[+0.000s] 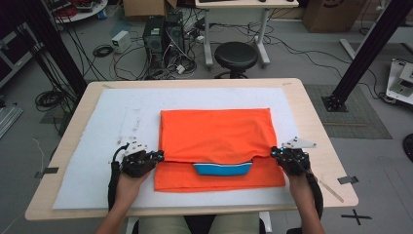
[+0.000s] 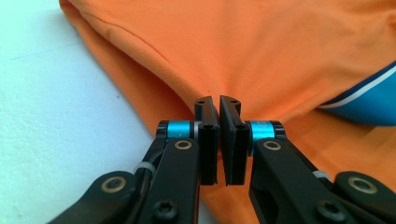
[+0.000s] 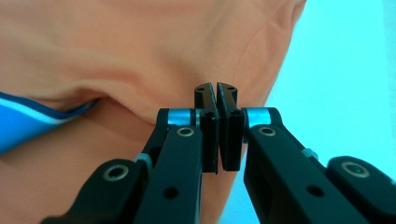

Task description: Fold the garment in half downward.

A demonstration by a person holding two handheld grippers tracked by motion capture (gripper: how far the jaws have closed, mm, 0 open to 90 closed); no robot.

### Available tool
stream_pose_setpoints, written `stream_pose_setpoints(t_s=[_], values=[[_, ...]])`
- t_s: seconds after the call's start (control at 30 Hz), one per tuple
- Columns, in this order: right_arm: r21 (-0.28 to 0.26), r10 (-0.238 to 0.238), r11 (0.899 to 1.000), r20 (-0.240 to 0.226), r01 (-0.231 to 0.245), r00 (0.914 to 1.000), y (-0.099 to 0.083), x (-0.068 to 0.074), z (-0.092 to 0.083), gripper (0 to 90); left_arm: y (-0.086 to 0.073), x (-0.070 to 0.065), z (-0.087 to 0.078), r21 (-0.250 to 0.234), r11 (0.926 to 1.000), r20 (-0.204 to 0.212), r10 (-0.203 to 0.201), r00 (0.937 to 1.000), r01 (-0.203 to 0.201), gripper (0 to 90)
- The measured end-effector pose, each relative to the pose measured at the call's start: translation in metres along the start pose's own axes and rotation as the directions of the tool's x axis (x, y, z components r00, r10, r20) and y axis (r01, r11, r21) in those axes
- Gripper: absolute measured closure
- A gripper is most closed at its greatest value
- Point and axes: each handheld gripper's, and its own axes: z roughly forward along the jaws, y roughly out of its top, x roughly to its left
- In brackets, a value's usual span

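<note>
The orange polo shirt (image 1: 219,146) lies mid-table on the white mat (image 1: 87,161), partly folded. The left gripper (image 2: 219,101) and right gripper (image 3: 215,88) each pinch the upper layer's near corners; further folding remains.

Both hand-held grippers, left (image 1: 157,156) and right (image 1: 275,152), are clamped tight.
</note>
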Motion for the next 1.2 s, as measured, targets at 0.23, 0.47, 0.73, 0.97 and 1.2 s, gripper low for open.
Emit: stream_pose_setpoints(t_s=[0.23, 0.47, 0.73, 0.97, 1.2], values=[[-0.032, -0.012, 0.999, -0.008, 0.012, 0.9999, -0.004, 0.006, -0.027, 88.8, -0.007, 0.002, -0.023, -0.028, 0.9986, 0.073, -0.042, 0.9965, 0.044, 86.0], [-0.032, 0.004, 0.999, -0.038, -0.005, 0.9993, -0.011, 0.007, -0.051, 88.8, -0.015, -0.004, -0.036, -0.019, 0.9987, 0.118, -0.045, 0.992, 0.048, 86.0], [0.039, 0.016, 0.999, -0.057, -0.014, 0.9982, -0.022, 0.01, -0.049, 87.5, -0.024, -0.003, -0.032, 0.04, 0.9977, 0.136, -0.06, 0.9888, 0.055, 85.3], [-0.024, 0.056, 0.998, -0.04, -0.057, 0.9976, -0.021, 0.004, -0.045, 72.8, -0.017, 0.004, -0.03, -0.041, 0.9964, 0.096, -0.07, 0.9929, 0.074, 54.2], [0.008, 0.025, 1.0, -0.069, -0.025, 0.9973, -0.011, 0.009, -0.024, 72.4, -0.011, 0.01, -0.021, -0.059, 0.9955, 0.069, -0.07, 0.9952, 0.074, 47.0]])
